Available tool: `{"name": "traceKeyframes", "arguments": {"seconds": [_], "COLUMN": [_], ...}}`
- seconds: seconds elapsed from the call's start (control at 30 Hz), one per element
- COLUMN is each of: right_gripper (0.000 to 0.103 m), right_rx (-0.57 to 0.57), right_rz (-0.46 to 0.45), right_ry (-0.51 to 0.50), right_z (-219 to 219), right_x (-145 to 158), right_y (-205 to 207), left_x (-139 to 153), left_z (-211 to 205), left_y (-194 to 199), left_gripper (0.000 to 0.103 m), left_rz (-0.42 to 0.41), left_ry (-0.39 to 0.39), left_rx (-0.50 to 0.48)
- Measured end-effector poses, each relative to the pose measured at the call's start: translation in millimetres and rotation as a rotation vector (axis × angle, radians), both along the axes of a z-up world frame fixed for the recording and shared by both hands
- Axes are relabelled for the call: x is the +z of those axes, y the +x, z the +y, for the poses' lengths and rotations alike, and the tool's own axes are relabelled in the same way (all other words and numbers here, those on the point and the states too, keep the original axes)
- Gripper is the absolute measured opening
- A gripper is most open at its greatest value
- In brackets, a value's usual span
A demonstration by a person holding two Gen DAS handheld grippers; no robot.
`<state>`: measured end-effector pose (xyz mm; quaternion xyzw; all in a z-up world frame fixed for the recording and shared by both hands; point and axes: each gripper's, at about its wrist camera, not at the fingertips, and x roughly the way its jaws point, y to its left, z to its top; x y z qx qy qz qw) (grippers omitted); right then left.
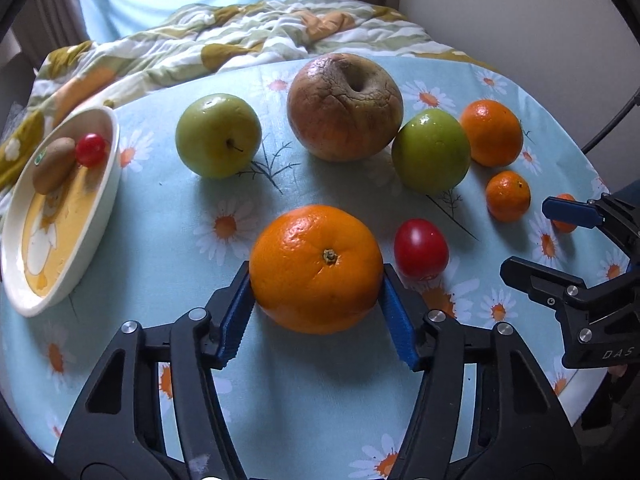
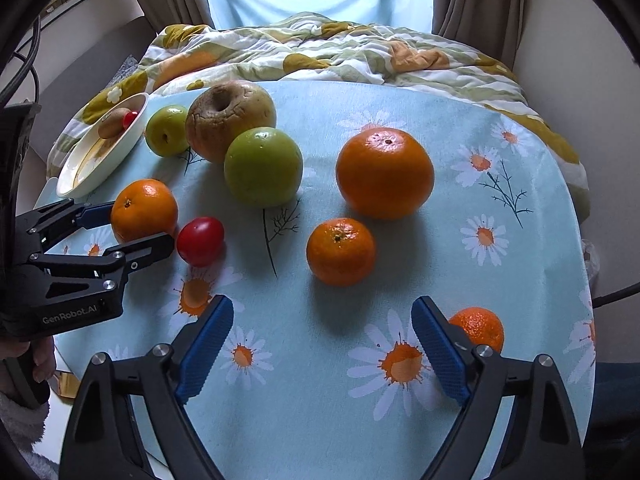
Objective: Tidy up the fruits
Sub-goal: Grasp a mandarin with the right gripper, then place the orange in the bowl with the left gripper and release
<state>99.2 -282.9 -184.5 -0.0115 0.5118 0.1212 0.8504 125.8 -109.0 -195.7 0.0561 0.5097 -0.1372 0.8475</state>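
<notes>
Big round orange (image 1: 316, 268) sits on the daisy-print tablecloth (image 1: 168, 240), left gripper (image 1: 316, 312) clamped on its sides. Step: grasp. Next, probably lift toward the white oval dish (image 1: 108, 184). Right gripper (image 2: 322, 354) jaws apart, empty.

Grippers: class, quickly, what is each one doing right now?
Left gripper: closed on the orange.
Right gripper: open, holding nothing.
</notes>
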Motion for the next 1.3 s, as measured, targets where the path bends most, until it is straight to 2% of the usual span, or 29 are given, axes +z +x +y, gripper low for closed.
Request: {"name": "traceKeyframes", "arguments": {"seconds": [0.07,0.13,0.3,0.73,0.87,0.9,1.1,1.3], "right_gripper": [0.084,0.073,0.071,0.055,0.036,0.035,0.035,0.034], "right_rx": [-0.004,-0.008,-0.005,0.001,-0.004,-0.005,0.007,0.018], "right_rz": [0.004,0.012,0.021,0.016,0.008,0.008,0.001,-0.021], "right_ry": [0.002,0.004,0.007,-0.016,-0.036,-0.033,-0.017,-0.005], "right_z": [0,-1,0,11,11,11,11,12], "right_x": [-2,-3,-5,-6,-5,-5,1,18], "right_y": [3,7,11,29,32,32,27,17], "left_x": [0,0,0,1,1,1,9,30], "left_z": [-1,-1,1,15,17,18,22,25], "left_y": [0,-1,-6,-16,-18,-19,-23,-31], "left_gripper": [0.066,0.066,0.066,0.065,0.065,0.065,0.065,0.065], "left_rz": [0.000,0.003,0.000,0.005,0.005,0.006,-0.012,-0.042], "left_ry": [0.007,0.003,0.019,-0.004,-0.011,-0.014,-0.025,-0.041], "left_rx": [-0.001,0.003,0.006,0.046,0.053,0.056,0.072,0.092]}}
